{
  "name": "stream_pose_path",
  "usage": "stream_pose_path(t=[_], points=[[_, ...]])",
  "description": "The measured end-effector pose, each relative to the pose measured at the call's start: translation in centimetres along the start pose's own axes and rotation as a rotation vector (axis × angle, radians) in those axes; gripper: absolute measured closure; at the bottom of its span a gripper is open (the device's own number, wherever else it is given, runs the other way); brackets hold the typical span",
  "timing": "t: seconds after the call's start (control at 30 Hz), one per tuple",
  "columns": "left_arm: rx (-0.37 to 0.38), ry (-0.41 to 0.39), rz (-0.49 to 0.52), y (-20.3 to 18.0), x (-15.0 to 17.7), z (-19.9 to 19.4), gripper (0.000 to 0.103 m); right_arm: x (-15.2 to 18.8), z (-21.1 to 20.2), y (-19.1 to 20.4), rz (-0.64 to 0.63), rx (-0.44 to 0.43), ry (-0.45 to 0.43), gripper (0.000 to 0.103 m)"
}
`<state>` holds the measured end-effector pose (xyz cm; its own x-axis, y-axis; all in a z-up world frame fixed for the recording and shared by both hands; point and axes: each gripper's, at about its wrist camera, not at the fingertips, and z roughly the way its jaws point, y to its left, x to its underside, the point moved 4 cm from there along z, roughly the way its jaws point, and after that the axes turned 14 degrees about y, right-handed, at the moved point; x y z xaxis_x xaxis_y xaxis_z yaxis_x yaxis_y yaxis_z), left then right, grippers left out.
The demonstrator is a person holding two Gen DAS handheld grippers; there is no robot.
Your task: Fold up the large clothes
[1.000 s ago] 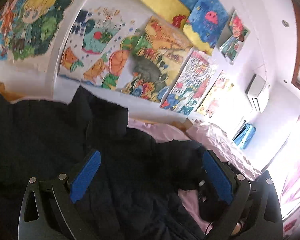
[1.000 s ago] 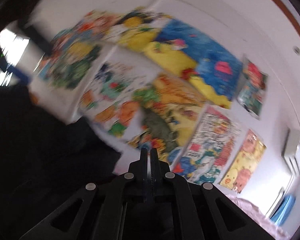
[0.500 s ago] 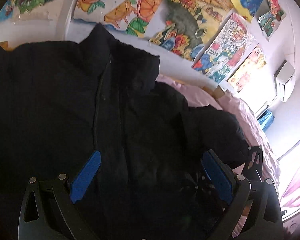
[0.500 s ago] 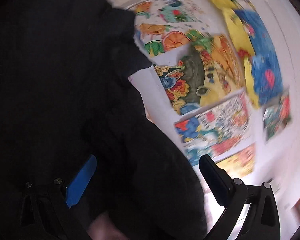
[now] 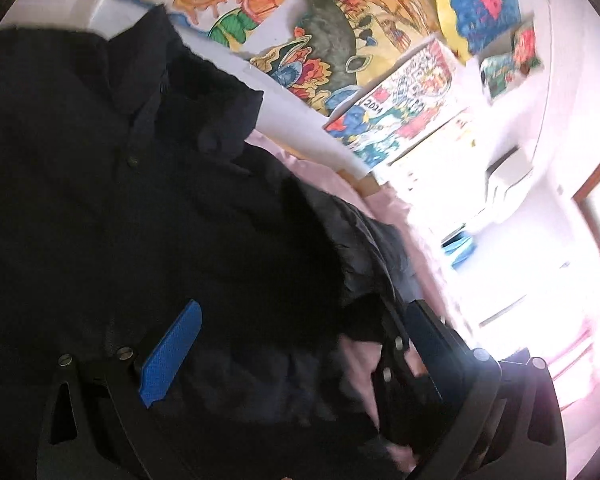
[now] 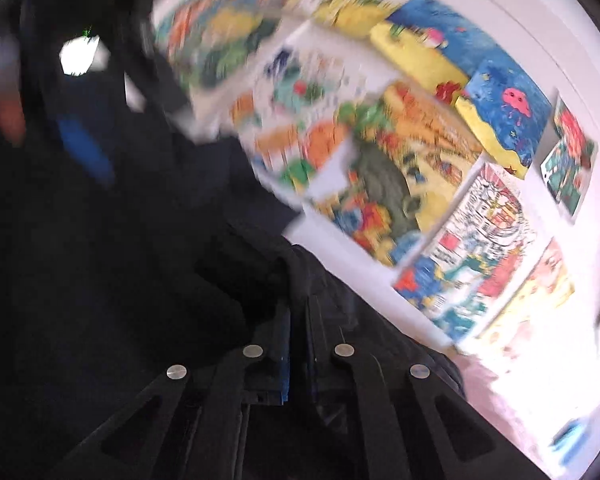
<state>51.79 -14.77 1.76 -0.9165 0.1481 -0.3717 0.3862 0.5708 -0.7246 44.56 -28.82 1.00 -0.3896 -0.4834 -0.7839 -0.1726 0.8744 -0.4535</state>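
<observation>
A large black jacket (image 5: pixel 148 208) lies spread on a bed with a pink sheet (image 5: pixel 324 176), its collar toward the wall. My left gripper (image 5: pixel 304 308) hangs open just above the jacket's lower part, blue pads wide apart, with nothing pinched. In the right wrist view the jacket (image 6: pixel 100 280) fills the left half. My right gripper (image 6: pixel 298 312) is shut there, with a dark ridge of the jacket's fabric running in between its pads. The picture is blurred. A hand (image 6: pixel 4 116) and the left gripper's blue pad (image 6: pixel 86 148) show at the upper left.
Colourful paintings (image 5: pixel 340 52) cover the white wall behind the bed. An air conditioner (image 5: pixel 508 176) hangs at the right, with a blue object (image 5: pixel 460 248) below it. Bright window light washes out the right side. A rumpled pink blanket (image 6: pixel 520 400) lies beyond the jacket.
My left gripper sank toward the jacket and rolled, still open. My right gripper went from shut to wide open over the jacket, then shut on its fabric.
</observation>
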Motion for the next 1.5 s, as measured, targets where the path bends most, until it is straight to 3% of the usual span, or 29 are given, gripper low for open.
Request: stream_pose_path(t=[0.13, 0.37, 0.4, 0.43, 0.47, 0.53, 0.57, 0.63, 0.73, 0.8, 0.87, 0.93, 1.03, 1.13, 1.27, 1.37, 1.5], points=[[0.17, -0.021, -0.124, 1.2, -0.5, -1.0, 0.003, -1.8, -2.5, 1.5, 0.014, -0.063, -0.054, 0.096], [0.231, -0.04, -0.168, 1.2, -1.3, -2.7, 0.005, -2.4, -4.0, 3.9, -0.023, -0.106, -0.075, 0.096], [0.229, -0.025, -0.178, 1.0, -1.3, -2.7, 0.011, -2.4, -4.0, 4.1, -0.027, -0.108, -0.077, 0.096], [0.231, -0.038, -0.169, 0.8, -1.3, -2.9, 0.028, -2.4, -4.1, 4.4, -0.031, -0.113, -0.076, 0.096], [0.207, -0.057, -0.161, 0.6, -1.5, -3.4, 0.039, -2.4, -4.1, 4.5, -0.034, -0.112, -0.073, 0.096], [0.156, -0.072, -0.142, 0.4, -1.9, -3.8, 0.083, -2.4, -4.0, 4.6, -0.032, -0.11, -0.065, 0.096], [0.115, -0.087, -0.127, 0.3, -2.2, -4.2, 0.091, -2.3, -4.0, 4.6, -0.029, -0.113, -0.062, 0.096], [0.074, -0.116, -0.1, -0.1, -2.4, -4.6, 0.097, -2.3, -4.0, 4.6, -0.03, -0.129, -0.056, 0.096], [0.009, -0.159, -0.039, -1.0, -2.5, -5.7, 0.098, -2.5, -4.5, 5.0, -0.044, -0.143, -0.062, 0.096], [-0.037, -0.18, -0.029, -1.3, -2.6, -6.2, 0.098, -2.4, -4.9, 5.3, -0.056, -0.15, -0.066, 0.089], [-0.125, -0.205, -0.015, -1.6, -3.0, -7.2, 0.098, -2.2, -5.3, 5.2, -0.058, -0.161, -0.061, 0.072], [-0.25, -0.246, 0.008, -1.5, -3.1, -9.1, 0.098, -1.7, -5.9, 4.3, -0.031, -0.173, -0.064, 0.044], [-0.397, -0.305, 0.029, -1.0, -3.0, -12.3, 0.098, -1.1, -6.2, 2.5, 0.018, -0.165, -0.047, 0.041], [-0.497, -0.357, 0.029, -0.1, -2.5, -15.1, 0.098, -0.4, -5.7, -0.1, 0.104, -0.134, -0.021, 0.036], [-0.679, -0.395, 0.026, 1.5, -1.7, -17.1, 0.099, 0.3, -2.5, -3.4, 0.268, -0.085, 0.081, 0.036], [-0.786, -0.342, 0.0, 3.7, -1.7, -16.0, 0.098, 0.7, 1.7, -4.3, 0.314, -0.079, 0.21, 0.036], [-0.883, -0.272, -0.024, 7.4, -1.5, -13.7, 0.098, 1.4, 6.9, -3.2, 0.304, -0.165, 0.36, 0.036]])
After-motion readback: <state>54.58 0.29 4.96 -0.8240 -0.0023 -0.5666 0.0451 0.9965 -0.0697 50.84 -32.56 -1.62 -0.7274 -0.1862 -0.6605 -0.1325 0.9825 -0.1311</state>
